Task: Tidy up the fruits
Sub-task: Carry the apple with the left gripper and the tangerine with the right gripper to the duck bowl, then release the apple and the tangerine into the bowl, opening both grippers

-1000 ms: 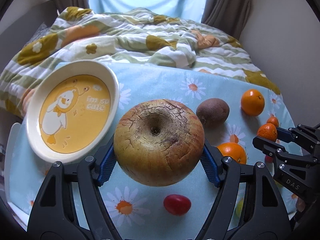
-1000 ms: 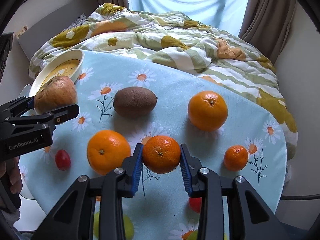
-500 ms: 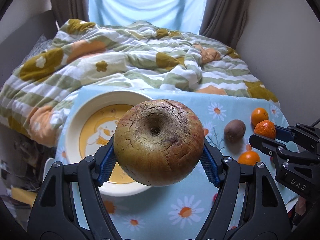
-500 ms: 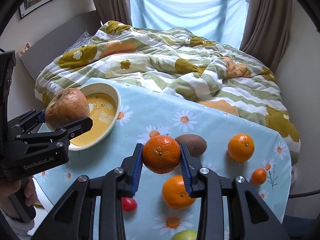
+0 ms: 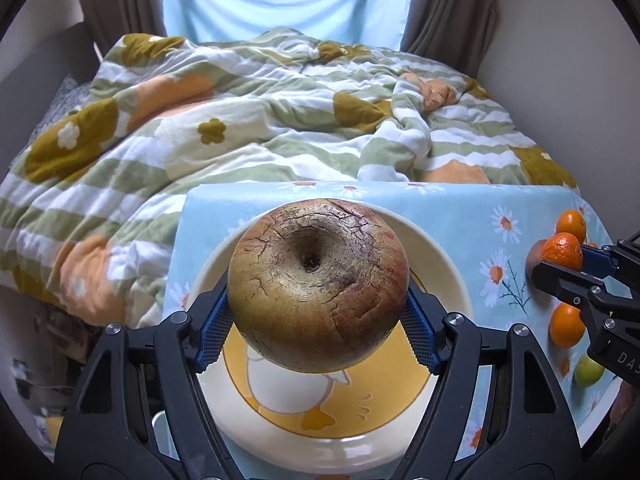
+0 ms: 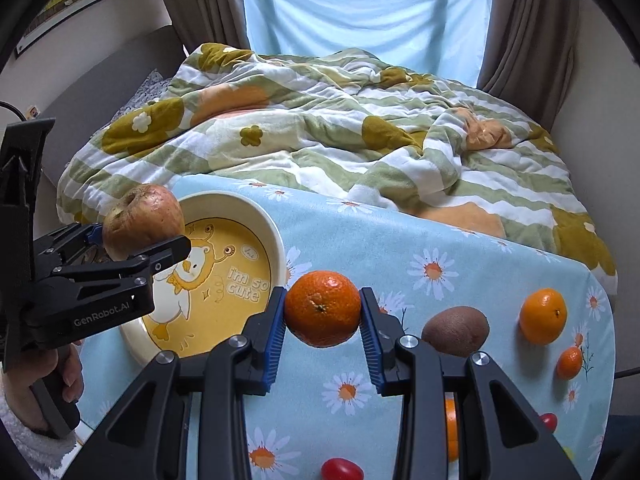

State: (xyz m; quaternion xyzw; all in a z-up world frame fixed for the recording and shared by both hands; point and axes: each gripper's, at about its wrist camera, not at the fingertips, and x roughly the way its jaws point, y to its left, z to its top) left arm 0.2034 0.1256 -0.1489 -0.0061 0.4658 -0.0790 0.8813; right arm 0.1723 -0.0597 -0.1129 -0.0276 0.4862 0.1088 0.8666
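Above the cream round plate with the yellow duck picture [image 5: 442, 276], my left tool [image 5: 318, 314] is clamped on the big wrinkled brownish-red apple [image 5: 318, 286], its blue pads pressing both flanks. The apple hangs over the plate's middle in the left wrist view, clear of the surface as far as I can judge. My right tool [image 6: 323, 316] is clamped on a bright orange mandarin [image 6: 322, 308], held just beside the plate's right rim above the pale blue daisy-print tabletop [image 6: 400, 248].

To set the apple down well, I think I should lower it until it nearly touches before I part the pads (a drop onto hard ceramic could bruise it or send it rolling), and place it toward the left side so the mandarin has room. Four fruits wait on the cloth: a brown fuzzy kiwi [image 6: 455, 331], a larger orange [image 6: 543, 316], a small mandarin [image 6: 569, 362], a red cherry tomato [image 6: 342, 469].
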